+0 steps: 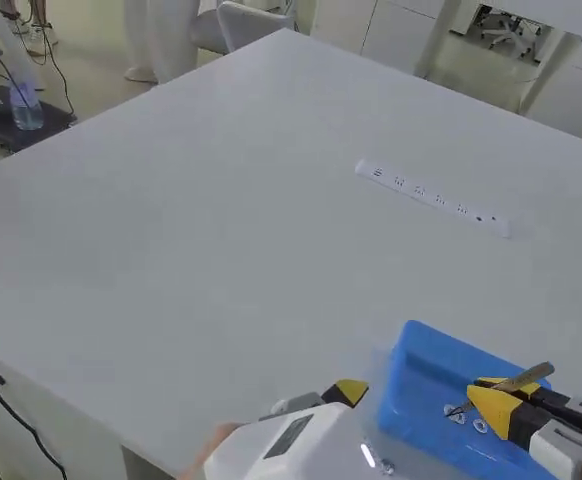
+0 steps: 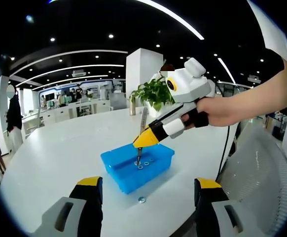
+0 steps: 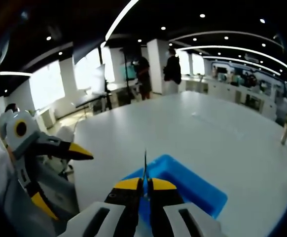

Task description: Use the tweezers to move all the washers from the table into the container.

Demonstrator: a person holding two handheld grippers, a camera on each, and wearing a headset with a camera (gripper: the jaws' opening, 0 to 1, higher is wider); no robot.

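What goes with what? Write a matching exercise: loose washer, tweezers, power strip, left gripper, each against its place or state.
1. loose small metal washer
2. thin metal tweezers
3. long white power strip
4. left gripper

A. open, holding nothing
B. on the white table beside the blue plastic container
C. far across the table
D. clamped in the right gripper, tips down in the container

Pairs: 1-B; 2-D; 3-C; 4-A

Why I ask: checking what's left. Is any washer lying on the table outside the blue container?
Yes, one small metal washer lies on the white table beside the blue plastic container.
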